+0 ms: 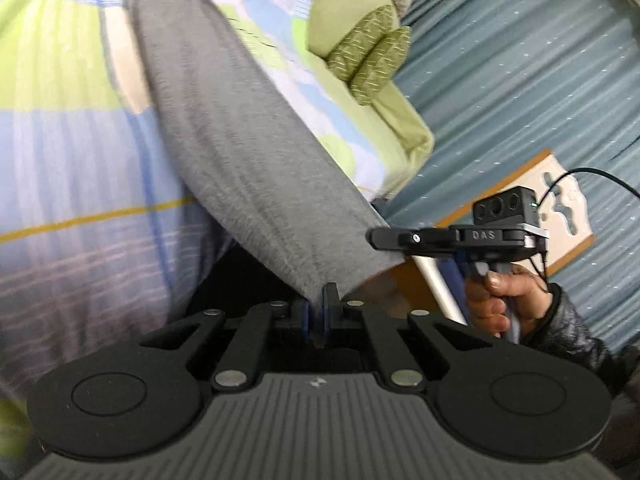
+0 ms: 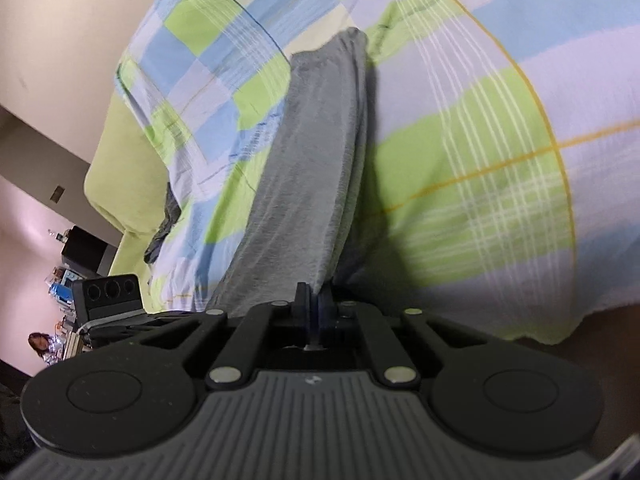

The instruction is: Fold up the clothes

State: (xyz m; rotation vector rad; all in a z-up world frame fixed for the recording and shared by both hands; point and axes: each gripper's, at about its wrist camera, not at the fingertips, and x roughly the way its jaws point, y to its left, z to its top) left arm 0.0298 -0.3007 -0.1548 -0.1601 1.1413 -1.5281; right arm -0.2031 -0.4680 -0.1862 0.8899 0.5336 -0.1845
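Observation:
A long grey garment (image 1: 240, 136) stretches over a bed with a checked blue, green and white cover (image 1: 60, 152). My left gripper (image 1: 318, 304) is shut on the near edge of the garment. My right gripper (image 1: 374, 238) shows from the side in the left wrist view, shut on the same edge a little to the right. In the right wrist view the grey garment (image 2: 308, 168) runs away from my right gripper (image 2: 314, 306), which is shut on its near end, lifted off the cover (image 2: 460, 152).
A green patterned pillow (image 1: 370, 54) lies at the bed's far corner by a blue curtain (image 1: 520, 80). A wooden panel with cut-outs (image 1: 560, 208) stands behind the right gripper. A dark cloth (image 2: 166, 224) lies on the cover's left edge. A pale wall (image 2: 60, 40) stands left.

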